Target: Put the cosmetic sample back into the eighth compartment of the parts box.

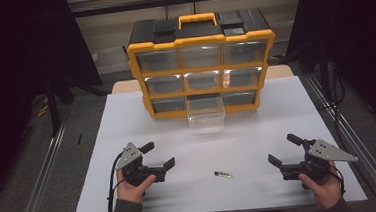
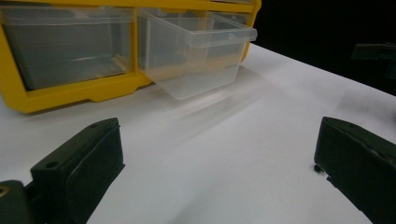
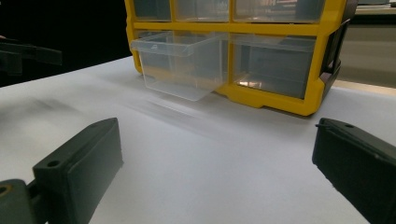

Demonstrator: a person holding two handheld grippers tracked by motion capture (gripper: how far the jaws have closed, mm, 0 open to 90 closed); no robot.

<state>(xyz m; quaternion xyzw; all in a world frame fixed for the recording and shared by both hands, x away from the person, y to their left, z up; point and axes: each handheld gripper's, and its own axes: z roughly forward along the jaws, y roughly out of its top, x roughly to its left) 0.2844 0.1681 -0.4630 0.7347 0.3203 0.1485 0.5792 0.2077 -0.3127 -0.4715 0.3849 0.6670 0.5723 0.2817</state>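
White table (image 1: 127,120) in a dark room; left tongs (image 1: 158,156) and right tongs (image 1: 283,150) gape wide.

One yellow-and-black drawer cabinet (image 1: 202,60) stands at the far side of the one white table (image 1: 126,115); it has nine clear drawers in all — three rows of three; eight sit shut in the frame, and one, the middle drawer of the bottom row (image 1: 206,114), is pulled out toward the person; one orange handle (image 1: 197,19) tops the cabinet; one small dark screw-like piece (image 1: 223,173) lies on the table; two grippers are held over the near edge — the left gripper (image 1: 158,156) and the right gripper (image 1: 283,150); each has two black jaws, four jaws altogether, and each is held by one hand.
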